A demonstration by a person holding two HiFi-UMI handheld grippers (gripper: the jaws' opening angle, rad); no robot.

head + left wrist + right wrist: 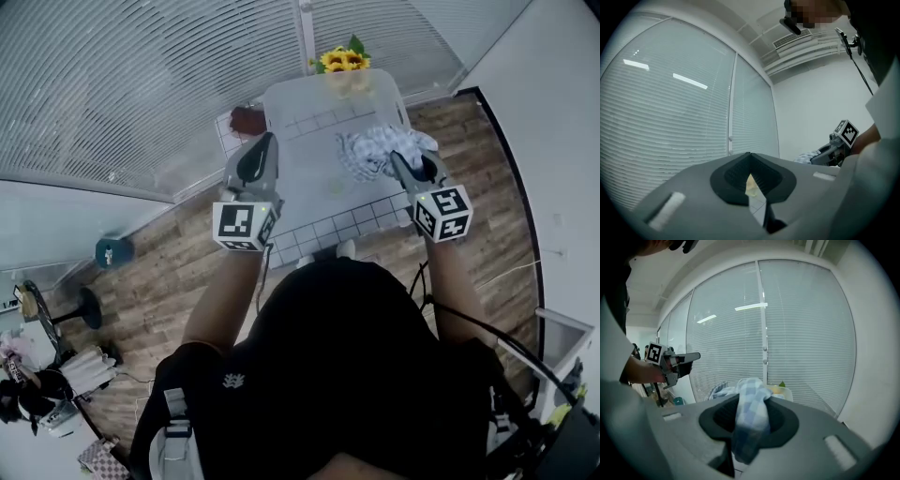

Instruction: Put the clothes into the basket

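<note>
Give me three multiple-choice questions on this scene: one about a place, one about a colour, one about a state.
1. Where are the sunflowers? A) at the far end of the table B) on the floor C) under the table
2. The cloth is: A) red B) blue-and-white checked C) black
3. The fingers of the right gripper are: A) wide open, empty B) out of view C) closed on the cloth
Answers: 1 A, they stand at its far edge; 2 B, the checks show clearly; 3 C, the cloth hangs pinched between them.
</note>
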